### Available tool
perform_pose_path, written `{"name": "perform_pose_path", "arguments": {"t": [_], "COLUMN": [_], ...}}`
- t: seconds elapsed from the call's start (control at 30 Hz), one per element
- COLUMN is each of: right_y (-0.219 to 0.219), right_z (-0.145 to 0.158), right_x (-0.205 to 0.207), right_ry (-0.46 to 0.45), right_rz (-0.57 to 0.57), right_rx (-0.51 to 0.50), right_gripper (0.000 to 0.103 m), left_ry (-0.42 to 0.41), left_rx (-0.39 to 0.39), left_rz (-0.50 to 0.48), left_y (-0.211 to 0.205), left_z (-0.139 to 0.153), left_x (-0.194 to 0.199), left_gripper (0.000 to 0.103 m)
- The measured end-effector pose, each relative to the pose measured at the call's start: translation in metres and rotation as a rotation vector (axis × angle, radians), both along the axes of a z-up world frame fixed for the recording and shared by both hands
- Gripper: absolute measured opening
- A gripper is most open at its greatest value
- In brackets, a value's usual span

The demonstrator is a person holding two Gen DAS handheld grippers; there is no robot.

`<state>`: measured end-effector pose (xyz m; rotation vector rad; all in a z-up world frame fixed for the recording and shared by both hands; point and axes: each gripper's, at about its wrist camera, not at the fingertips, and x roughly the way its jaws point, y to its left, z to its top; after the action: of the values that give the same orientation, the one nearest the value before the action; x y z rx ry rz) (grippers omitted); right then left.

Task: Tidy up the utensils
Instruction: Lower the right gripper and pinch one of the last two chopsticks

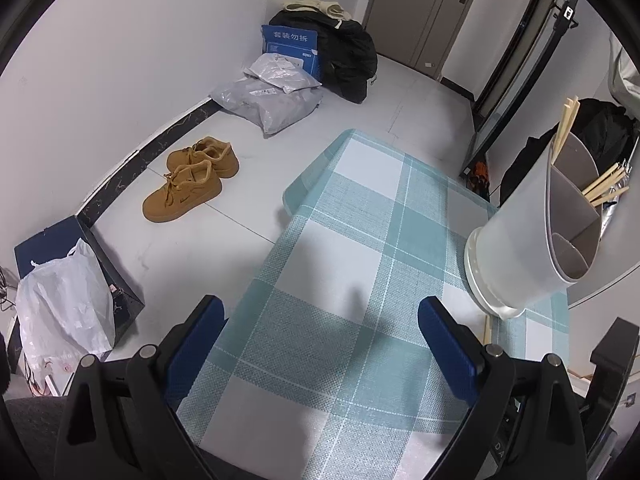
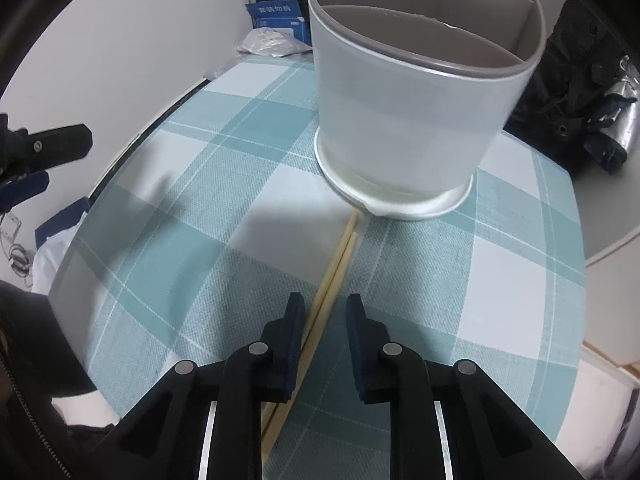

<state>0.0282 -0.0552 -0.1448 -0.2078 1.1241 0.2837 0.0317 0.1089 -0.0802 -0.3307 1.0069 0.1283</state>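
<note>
While checked tablecloth point(image 1: 360, 216) lies flat; left gripper point(image 1: 320, 320) apart; right gripper point(image 2: 325, 312) seemingly unclamped astride chopsticks point(image 2: 340, 256)

Desk cloth point(image 2: 168, 216): teal/white plaid. Holder point(image 2: 408, 112) past the jaws: white w/ grey rim. Chopsticks point(image 2: 340, 256) btwn jaws: pale wood. Shoes point(image 1: 192, 178): tan.

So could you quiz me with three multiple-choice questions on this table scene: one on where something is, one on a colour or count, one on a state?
1. Where do the loose chopsticks lie?
A. On the cloth, in front of the holder
B. On the floor
C. Across the shoes

2. What colour are the shoes on the floor?
A. Black
B. Tan
C. Red

3. How is the left gripper?
A. Clamped on a spoon
B. Holding the holder
C. Open and empty

Answers: 1 A, they run from the right gripper up to the foot of the utensil holder; 2 B, both are tan; 3 C, only the checked tablecloth shows between its wide-apart fingers.
</note>
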Motion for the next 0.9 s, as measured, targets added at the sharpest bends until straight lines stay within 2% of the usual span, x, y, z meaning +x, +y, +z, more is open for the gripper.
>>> {"name": "perform_pose_path", "arguments": {"t": [0.13,0.27,0.63,0.77,0.9], "right_y": [-0.012,-0.017,0.006,0.007,0.004], "right_z": [0.006,0.005,0.002,0.003,0.004], "right_x": [-0.005,-0.009,0.003,0.005,-0.001], "right_ry": [-0.010,0.014,0.019,0.030,0.040], "right_rz": [-0.032,-0.058,-0.026,-0.025,0.066], "right_rx": [0.041,0.040,-0.071,-0.031,-0.028], "right_gripper": [0.020,0.020,0.020,0.007,0.005], "left_ry": [0.001,0.002,0.013,0.021,0.025], "left_rx": [-0.008,-0.007,-0.020,-0.022,-0.024], "left_rz": [-0.005,-0.016,0.005,0.016,0.013], "left_y": [-0.002,-0.003,0.004,0.006,0.007], "left_z": [0.000,0.000,-0.002,-0.003,-0.003], "left_x": [0.000,-0.001,-0.002,-0.002,-0.002], "left_gripper": [0.095,0.095,0.095,0.095,0.095]}}
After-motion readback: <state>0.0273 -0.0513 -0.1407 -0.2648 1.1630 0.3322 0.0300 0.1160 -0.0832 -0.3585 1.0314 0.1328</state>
